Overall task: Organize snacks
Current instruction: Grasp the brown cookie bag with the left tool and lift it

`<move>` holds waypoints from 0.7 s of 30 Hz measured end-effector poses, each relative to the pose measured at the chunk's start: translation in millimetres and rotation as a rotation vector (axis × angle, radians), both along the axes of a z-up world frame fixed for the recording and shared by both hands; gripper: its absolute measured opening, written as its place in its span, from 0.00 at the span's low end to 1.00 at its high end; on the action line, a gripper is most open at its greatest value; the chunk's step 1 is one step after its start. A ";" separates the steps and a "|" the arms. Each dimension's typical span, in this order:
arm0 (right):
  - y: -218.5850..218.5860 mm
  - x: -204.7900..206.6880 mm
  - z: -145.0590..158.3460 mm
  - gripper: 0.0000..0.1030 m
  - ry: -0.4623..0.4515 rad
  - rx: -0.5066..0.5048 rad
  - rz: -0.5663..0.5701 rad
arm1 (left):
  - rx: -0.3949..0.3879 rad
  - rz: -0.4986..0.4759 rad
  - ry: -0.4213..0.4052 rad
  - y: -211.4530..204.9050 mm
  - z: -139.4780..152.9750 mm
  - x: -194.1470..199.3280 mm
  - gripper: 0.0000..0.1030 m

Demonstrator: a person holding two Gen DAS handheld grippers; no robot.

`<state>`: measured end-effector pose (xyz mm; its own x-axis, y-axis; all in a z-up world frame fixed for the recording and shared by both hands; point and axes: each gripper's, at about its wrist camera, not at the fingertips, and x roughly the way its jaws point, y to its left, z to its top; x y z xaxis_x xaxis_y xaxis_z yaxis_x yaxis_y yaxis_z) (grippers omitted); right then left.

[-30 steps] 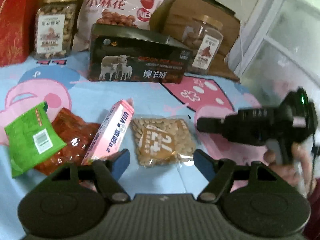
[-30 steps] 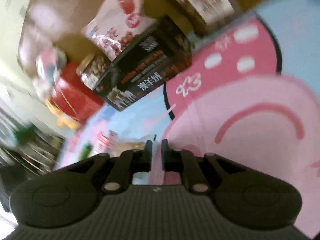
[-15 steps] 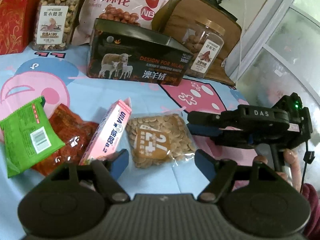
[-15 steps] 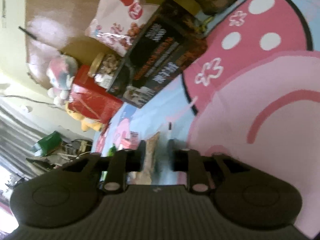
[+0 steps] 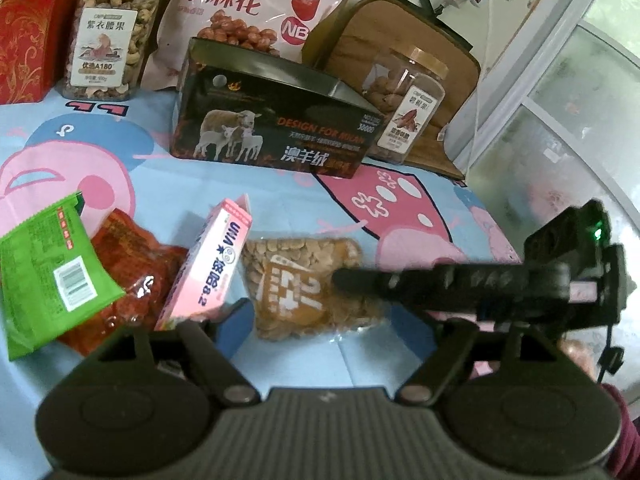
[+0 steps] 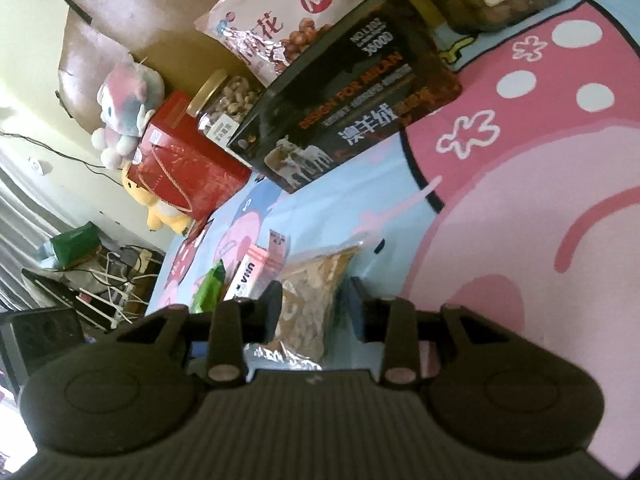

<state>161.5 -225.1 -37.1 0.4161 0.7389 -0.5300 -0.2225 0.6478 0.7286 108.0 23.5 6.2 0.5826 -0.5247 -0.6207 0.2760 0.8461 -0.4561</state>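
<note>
A clear packet of broad beans point(image 5: 304, 280) lies flat on the cartoon-print cloth point(image 5: 400, 208), right of a pink carton point(image 5: 208, 272), a red packet point(image 5: 132, 276) and a green packet point(image 5: 48, 272). My left gripper point(image 5: 320, 318) hovers just short of the bean packet, its jaws opening with nothing between them. My right gripper point(image 5: 342, 278) reaches in from the right, its tip over the packet. In the right wrist view the bean packet point(image 6: 316, 292) shows between the fingers of my right gripper point(image 6: 314, 306), whose jaws are closing; I see no firm pinch.
A black sheep-print box point(image 5: 272, 128) stands behind the snacks, with a cashew jar point(image 5: 108, 32), a pink snack bag point(image 5: 248, 4), a red gift box point(image 5: 24, 28) and a second jar point(image 5: 404, 100) along the back. A window point(image 5: 560, 100) is at right.
The right gripper has swept in from the right onto the bean packet and its jaws have parted from shut. The left gripper's fingers have spread slightly.
</note>
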 end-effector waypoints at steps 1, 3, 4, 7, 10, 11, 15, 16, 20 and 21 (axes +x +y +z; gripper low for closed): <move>0.2 -0.9 -3.5 0.15 0.016 0.006 0.011 | -0.006 -0.003 -0.001 0.8 -0.1 0.1 0.79; -5.3 -4.1 -6.7 0.13 0.026 0.040 -0.003 | -0.023 -0.007 -0.003 2.9 -0.4 -0.1 0.79; -10.7 -5.1 -7.8 0.13 0.033 0.064 -0.013 | -0.036 -0.008 -0.001 5.0 -0.5 -0.2 0.79; -30.5 -11.9 -6.7 0.12 0.037 0.126 -0.050 | -0.117 -0.015 0.019 13.6 -0.9 1.8 0.86; -55.0 -18.9 -6.3 0.12 0.042 0.213 -0.085 | -0.192 -0.029 0.029 17.0 0.6 5.2 0.86; -60.8 -21.1 -7.4 0.12 0.051 0.257 -0.089 | -0.215 -0.037 0.035 16.4 1.3 7.0 0.86; -73.9 -26.0 -7.6 0.12 0.059 0.383 -0.093 | -0.305 -0.080 0.065 8.8 5.3 15.0 0.83; -73.2 -26.0 -6.0 0.12 0.055 0.388 -0.091 | -0.303 -0.086 0.061 5.2 8.4 16.4 0.69; -61.9 -18.3 9.0 0.12 0.018 0.376 -0.057 | -0.247 -0.081 0.057 -2.5 23.0 28.3 0.37; -57.2 -14.8 15.8 0.12 -0.007 0.344 -0.059 | -0.237 -0.072 0.047 -1.6 28.6 32.1 0.36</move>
